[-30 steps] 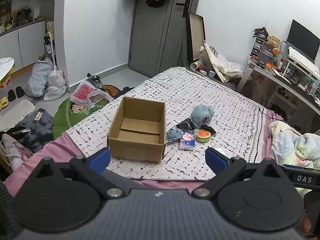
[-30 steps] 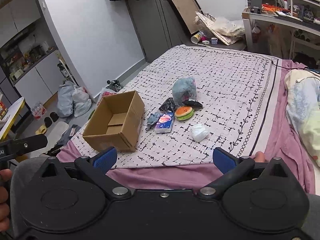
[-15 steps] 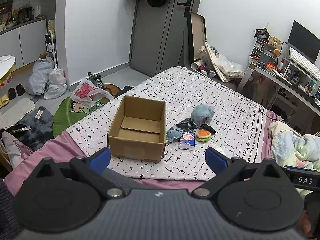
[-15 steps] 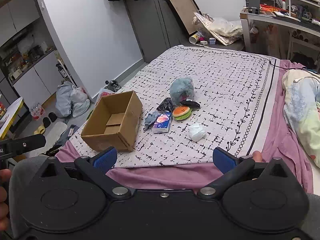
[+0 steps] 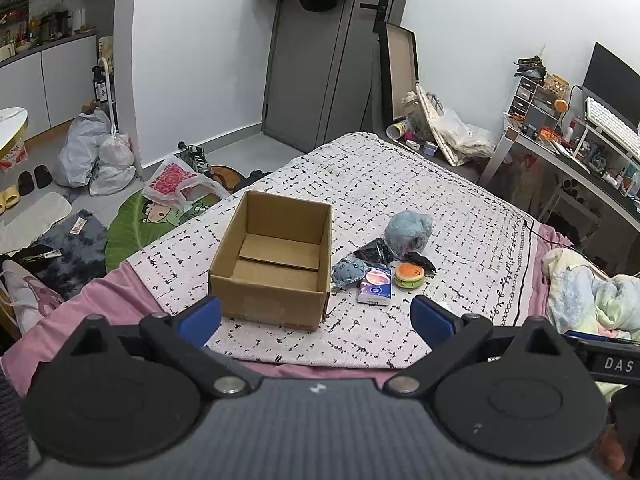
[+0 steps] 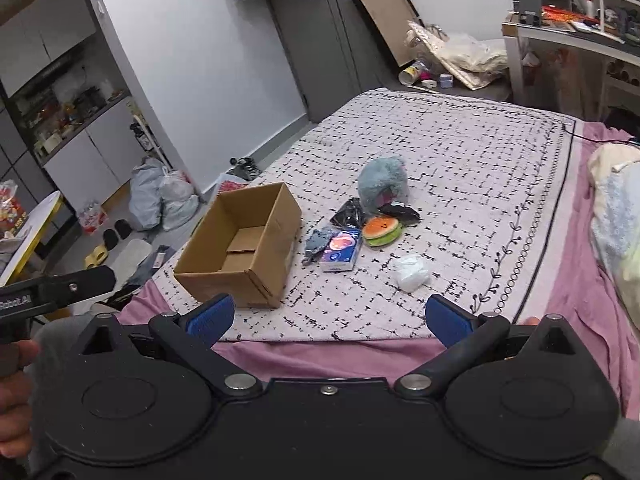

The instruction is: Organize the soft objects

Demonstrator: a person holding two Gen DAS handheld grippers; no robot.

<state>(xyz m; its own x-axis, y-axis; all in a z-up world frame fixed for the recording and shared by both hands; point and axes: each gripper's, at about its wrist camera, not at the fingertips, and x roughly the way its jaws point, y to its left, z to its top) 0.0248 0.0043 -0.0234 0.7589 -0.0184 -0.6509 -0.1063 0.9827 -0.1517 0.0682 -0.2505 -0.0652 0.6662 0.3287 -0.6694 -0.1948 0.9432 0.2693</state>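
Left fingers (image 5: pixel 316 314): spreading wide, gripping nothing, hovering off the bed's near edge
Right fingers (image 6: pixel 330 318): also gaping apart and holding nothing, hanging over the same edge
Cardboard box (image 5: pixel 276 264): sitting open near the bed's (image 5: pixel 460 208) near-left corner
Soft objects: lying beside the box toward mid-bed, the burger toy (image 6: pixel 382 230), blue plush (image 6: pixel 382 182) and tissue pack (image 6: pixel 340 250) bunching together

Both tools (image 5: pixel 316 316) (image 6: pixel 326 320) edged closer to the bed (image 6: pixel 480 152).
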